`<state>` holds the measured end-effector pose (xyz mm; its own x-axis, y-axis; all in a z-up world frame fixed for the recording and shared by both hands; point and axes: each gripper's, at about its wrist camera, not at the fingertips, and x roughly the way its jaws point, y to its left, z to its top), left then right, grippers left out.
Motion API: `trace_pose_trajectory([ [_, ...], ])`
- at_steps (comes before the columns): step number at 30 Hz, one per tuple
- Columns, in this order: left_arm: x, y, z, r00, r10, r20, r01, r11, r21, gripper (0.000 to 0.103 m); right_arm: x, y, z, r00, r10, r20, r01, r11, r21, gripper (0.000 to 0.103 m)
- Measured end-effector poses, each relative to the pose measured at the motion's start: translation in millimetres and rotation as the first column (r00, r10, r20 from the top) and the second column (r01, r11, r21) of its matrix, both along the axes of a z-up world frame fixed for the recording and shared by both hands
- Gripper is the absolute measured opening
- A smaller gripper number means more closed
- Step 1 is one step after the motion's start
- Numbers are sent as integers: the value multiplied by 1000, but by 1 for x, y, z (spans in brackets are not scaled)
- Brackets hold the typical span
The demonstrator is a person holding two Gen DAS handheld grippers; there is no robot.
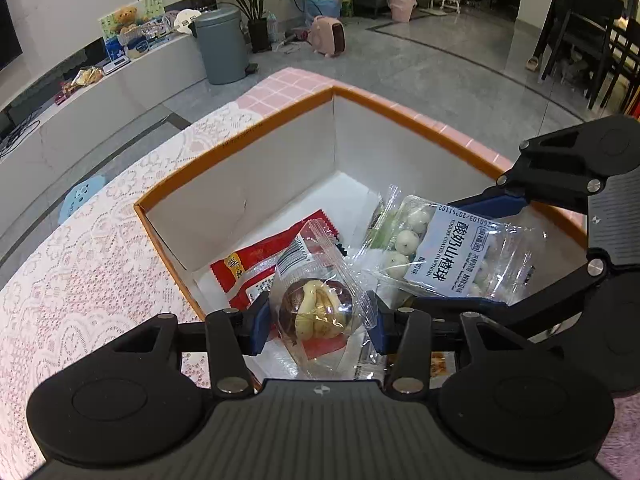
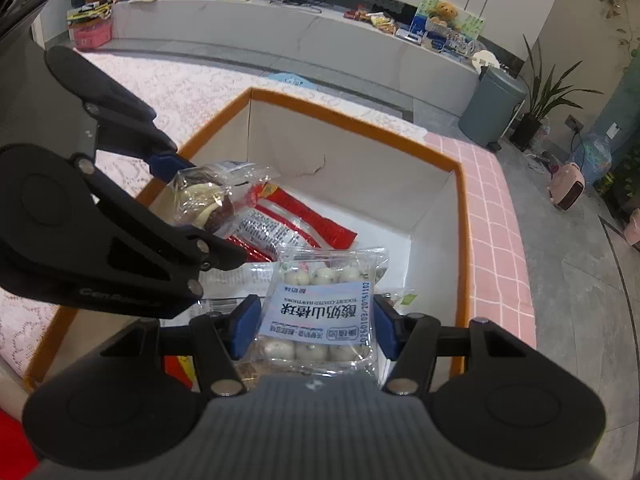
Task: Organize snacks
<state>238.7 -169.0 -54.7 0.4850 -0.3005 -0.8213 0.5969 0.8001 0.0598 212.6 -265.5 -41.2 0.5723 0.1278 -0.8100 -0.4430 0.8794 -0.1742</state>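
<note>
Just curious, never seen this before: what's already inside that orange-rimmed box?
Inside the box lies a red snack packet and some clear wrappers. The two held packs and the grippers cover much of the floor, so anything beneath them stays hidden.

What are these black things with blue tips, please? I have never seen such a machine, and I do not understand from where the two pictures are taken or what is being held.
There is no robot here. A person holds a hand-operated clamp in each hand, and each clamp carries a small wide-angle camera looking forward along its two fingers. So one picture comes from the left gripper and the other from the right gripper; each also sees the other clamp from the side.

Both hang over an open cardboard box with an orange rim, standing on a table with a pink lace cloth. A red snack packet already lies inside.

The left gripper is shut on a clear wrapper with a brown and cream sweet. The right gripper is shut on a bag of white yogurt-coated hawthorn balls.
</note>
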Motion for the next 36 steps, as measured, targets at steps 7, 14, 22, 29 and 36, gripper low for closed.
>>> trace_pose_trajectory([
  [7, 0, -4, -4, 1000, -11, 4, 10, 1000, 24, 61, 0, 5, -9, 999, 3, -34, -3, 1000, -15, 59],
  [14, -11, -3, 7, 999, -14, 33, 14, 1000, 15, 71, -1, 4, -6, 998, -3, -65, 2, 1000, -13, 60],
  [22, -29, 8, 34, 997, 15, 78, -17, 1000, 22, 73, -13, 7, 12, 999, -6, -51, 6, 1000, -6, 81],
  [29, -52, 32, 68, 989, 94, 111, -93, 996, -15, 73, -40, 19, 42, 1000, -2, -7, 2, 1000, -12, 88],
  [36, -93, 62, 103, 967, 185, 176, -176, 982, -68, 73, -83, 25, 83, 999, -29, 33, 24, 991, 130, 94],
])
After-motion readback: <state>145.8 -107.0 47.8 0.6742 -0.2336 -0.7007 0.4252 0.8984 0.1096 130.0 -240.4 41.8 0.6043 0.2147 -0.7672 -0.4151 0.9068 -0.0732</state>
